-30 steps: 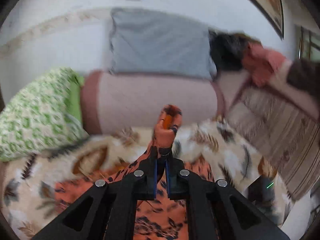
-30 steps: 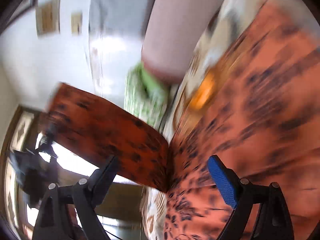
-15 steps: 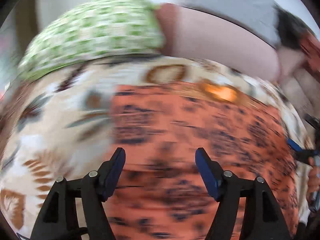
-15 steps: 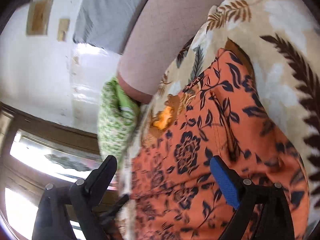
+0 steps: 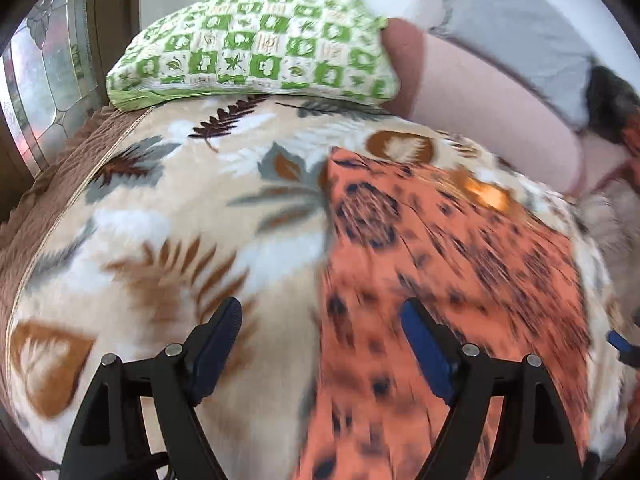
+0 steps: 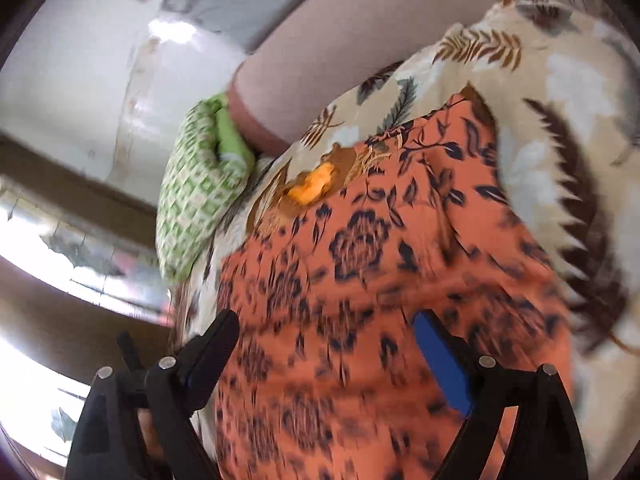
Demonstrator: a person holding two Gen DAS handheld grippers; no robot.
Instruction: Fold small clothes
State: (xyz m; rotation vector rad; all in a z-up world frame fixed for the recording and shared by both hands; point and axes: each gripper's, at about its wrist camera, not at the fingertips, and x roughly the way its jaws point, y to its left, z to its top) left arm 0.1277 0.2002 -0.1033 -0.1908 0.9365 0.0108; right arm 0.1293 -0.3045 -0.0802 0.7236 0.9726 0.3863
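The left gripper (image 5: 322, 330) has its jaws spread wide, holding nothing, above the left edge of an orange floral garment (image 5: 432, 264). The right gripper (image 6: 326, 344) is likewise spread and unloaded over the same garment, which lies flat on a leaf-print blanket (image 5: 168, 216) near a green checked pillow (image 5: 256, 52).

Your left black two-finger claw (image 5: 320, 340) is spread wide, its blue-padded fingers (image 5: 426, 350) well apart and gripping nothing. Your right black two-finger claw (image 6: 326, 354) is likewise spread, blue pads facing inward, nothing between them.
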